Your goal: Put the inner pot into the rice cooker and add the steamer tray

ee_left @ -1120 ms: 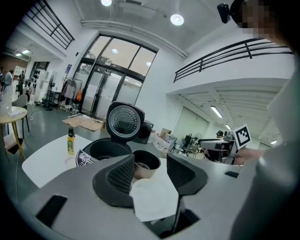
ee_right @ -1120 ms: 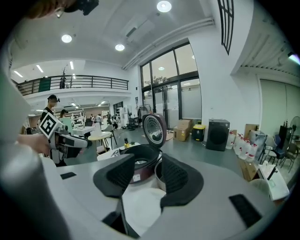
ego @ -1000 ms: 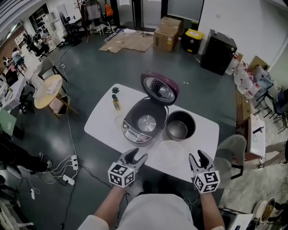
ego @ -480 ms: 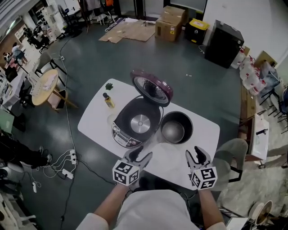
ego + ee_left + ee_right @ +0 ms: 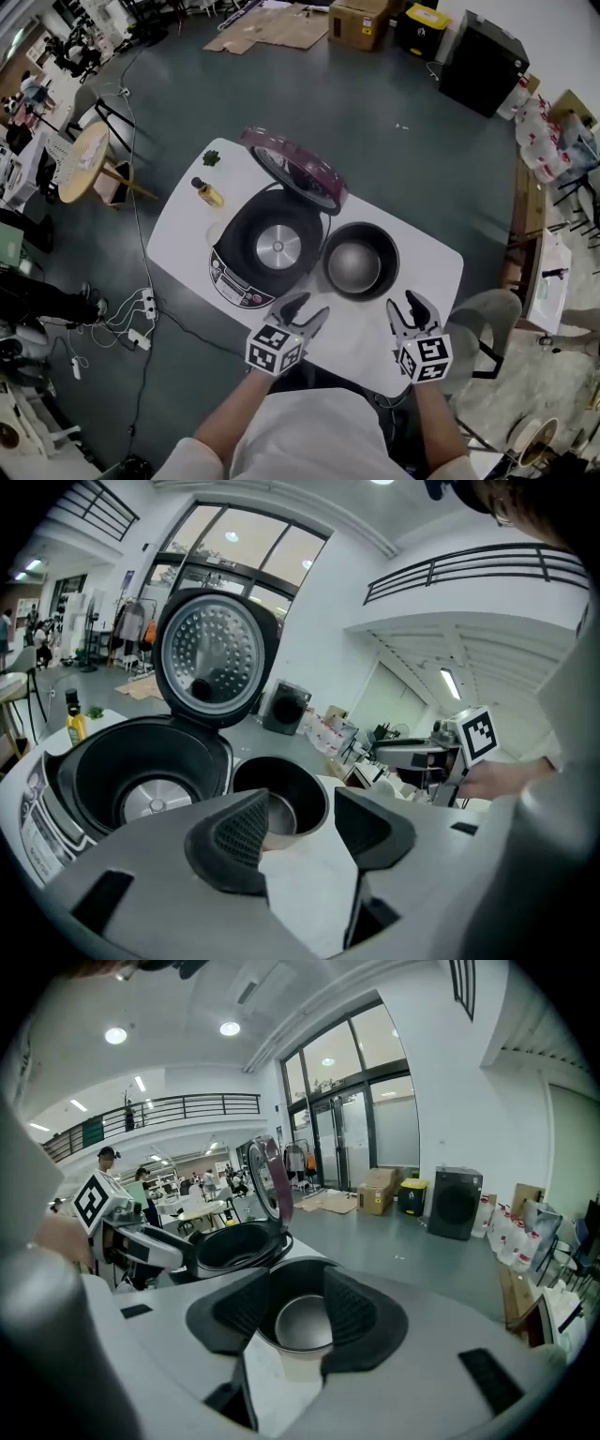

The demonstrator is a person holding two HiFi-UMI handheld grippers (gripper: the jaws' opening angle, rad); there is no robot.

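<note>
Count on the white table: one rice cooker, one inner pot, one small bottle of yellow liquid with a dark cap, one small green item near the far-left corner. Two grippers. Can't make out a steamer tray in any view.

Cooker lid is swung up and open. The cavity holds no pot and the round heating plate is exposed. The inner pot stands upright on the table, just beside the cooker on its right in the head view, with nothing in it.

Left gripper: at the near table edge, angled forward and down, aimed at the gap between cooker and pot. Jaws apart, nothing between the pads; only the table and the pot's rim show beyond.

Right gripper: near edge, level with the left one and apart from it, same downward tilt, lined up on the pot. Jaws spread, released; the pot is framed in the gap but sits beyond the tips, no contact.

Both marker cubes face the head camera, forearms extended from the torso.
</note>
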